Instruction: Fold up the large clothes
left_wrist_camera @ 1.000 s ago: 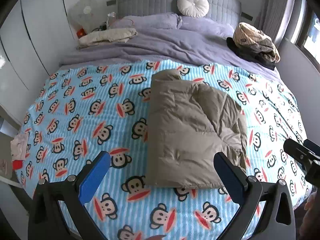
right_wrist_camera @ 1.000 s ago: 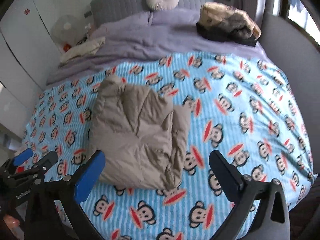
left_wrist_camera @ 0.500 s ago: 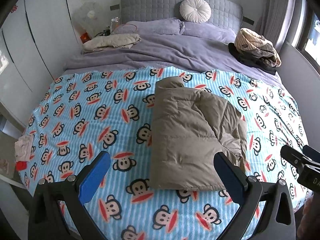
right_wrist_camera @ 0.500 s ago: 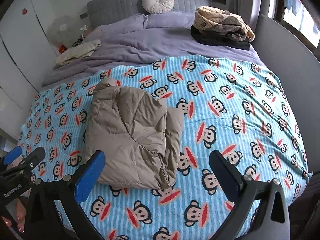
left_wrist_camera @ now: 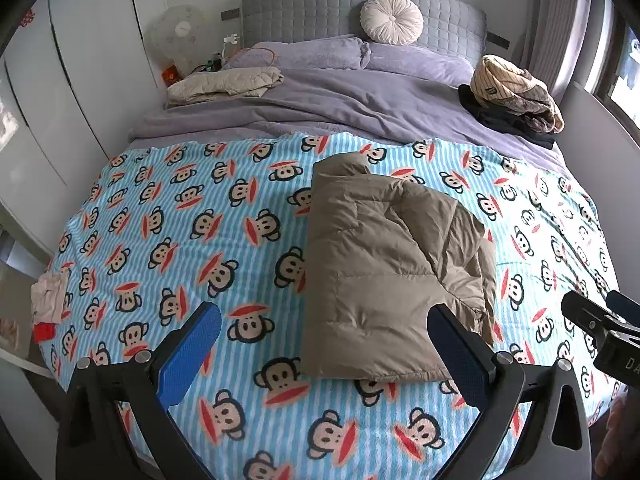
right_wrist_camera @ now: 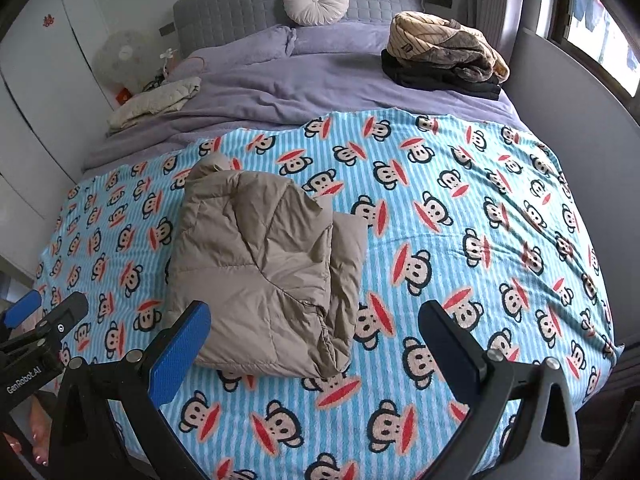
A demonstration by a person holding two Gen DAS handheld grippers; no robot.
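Both views look from above the foot edge of the bed [left_wrist_camera: 280,432] toward the headboard [left_wrist_camera: 320,8], tilted down, held well back so nearly the whole bed shows. The left wrist view stands nearer the bed's left edge, the right wrist view nearer its right edge. Both share the monkey blanket [right_wrist_camera: 460,208], the folded jacket [right_wrist_camera: 256,264] and the far pillows; each catches the other gripper at its frame side.

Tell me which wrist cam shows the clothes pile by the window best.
Right wrist: the clothes pile sits nearer the frame centre, striped and black layers clear. Left wrist shows it smaller, squeezed toward the right edge.
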